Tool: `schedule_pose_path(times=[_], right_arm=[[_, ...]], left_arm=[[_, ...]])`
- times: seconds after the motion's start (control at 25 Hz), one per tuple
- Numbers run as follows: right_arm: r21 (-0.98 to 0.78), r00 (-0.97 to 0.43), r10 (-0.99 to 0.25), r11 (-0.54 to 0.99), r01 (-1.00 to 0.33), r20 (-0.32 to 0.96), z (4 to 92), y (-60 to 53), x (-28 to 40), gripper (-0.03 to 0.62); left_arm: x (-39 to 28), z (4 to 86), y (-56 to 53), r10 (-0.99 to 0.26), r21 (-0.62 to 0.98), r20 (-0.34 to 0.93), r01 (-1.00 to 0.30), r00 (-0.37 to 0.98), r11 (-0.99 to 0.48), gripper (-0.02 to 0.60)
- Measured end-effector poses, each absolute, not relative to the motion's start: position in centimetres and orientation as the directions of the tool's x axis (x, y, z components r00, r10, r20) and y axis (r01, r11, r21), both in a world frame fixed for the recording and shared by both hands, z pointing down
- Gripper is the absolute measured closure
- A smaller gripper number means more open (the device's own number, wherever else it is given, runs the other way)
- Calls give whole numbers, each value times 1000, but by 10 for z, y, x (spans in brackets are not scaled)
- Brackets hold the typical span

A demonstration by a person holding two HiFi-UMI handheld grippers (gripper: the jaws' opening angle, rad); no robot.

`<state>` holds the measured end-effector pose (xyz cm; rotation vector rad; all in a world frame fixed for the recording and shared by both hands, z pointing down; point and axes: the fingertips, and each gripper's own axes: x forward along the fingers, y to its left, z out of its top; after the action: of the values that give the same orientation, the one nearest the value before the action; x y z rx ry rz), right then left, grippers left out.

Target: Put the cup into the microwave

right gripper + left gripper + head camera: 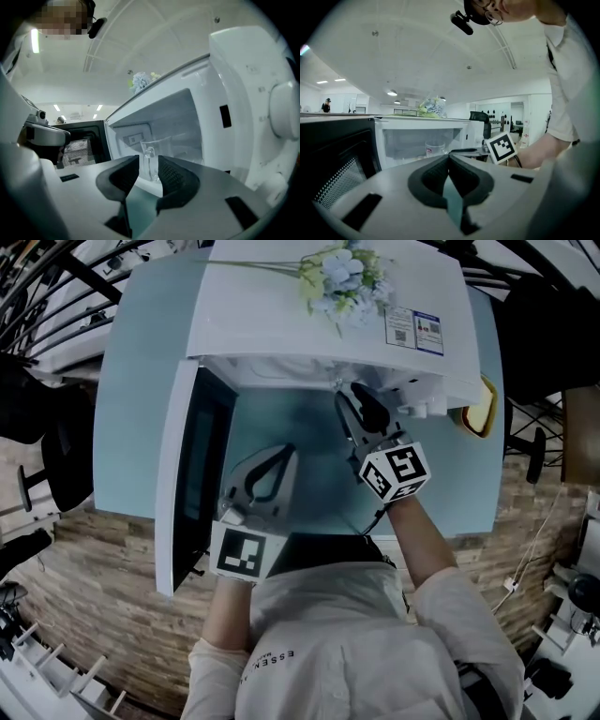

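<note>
The clear glass cup point(152, 157) stands inside the open white microwave point(281, 324), so the placing looks done, with only closing the door point(192, 474) on the left apparently remaining. The right hand-held gripper point(149, 164) is spread just before the cup, not pinching it, and the left hand-held gripper point(449, 159) is pressed together, empty. The microwave, topped with flowers point(342, 273), sits on a pale blue table point(131, 381) above a wood-patterned floor point(94, 615).

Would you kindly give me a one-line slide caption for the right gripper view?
Right gripper, jaws apart, faces the clear cup standing inside the open microwave.
</note>
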<state>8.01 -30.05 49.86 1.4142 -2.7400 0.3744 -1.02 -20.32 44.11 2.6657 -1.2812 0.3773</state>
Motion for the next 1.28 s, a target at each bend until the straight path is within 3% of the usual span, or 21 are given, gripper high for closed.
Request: schedule_pose_path(times=[0.24,0.36,0.52,1.28], right_arm=[[-153,-569,-813,551,-821,122,463,-272,83,481],[-118,-567,-817,556,-823,103,437,-255,82,542],[-75,-563,-825,559,-826,55,397,-239,82,568],[13,-570,-821,570,-821,-37,311,-201,81,579]], left_arm=[[-8,415,-203,-748,23,245,-775,617,-632,580],[-9,398,-200,-747,4,221,-767,627,-642,580],[-12,378,-199,-750,-8,199,-764,631,-645,580],[-33,310,-185,-767,-86,110,-763,633,-641,580]])
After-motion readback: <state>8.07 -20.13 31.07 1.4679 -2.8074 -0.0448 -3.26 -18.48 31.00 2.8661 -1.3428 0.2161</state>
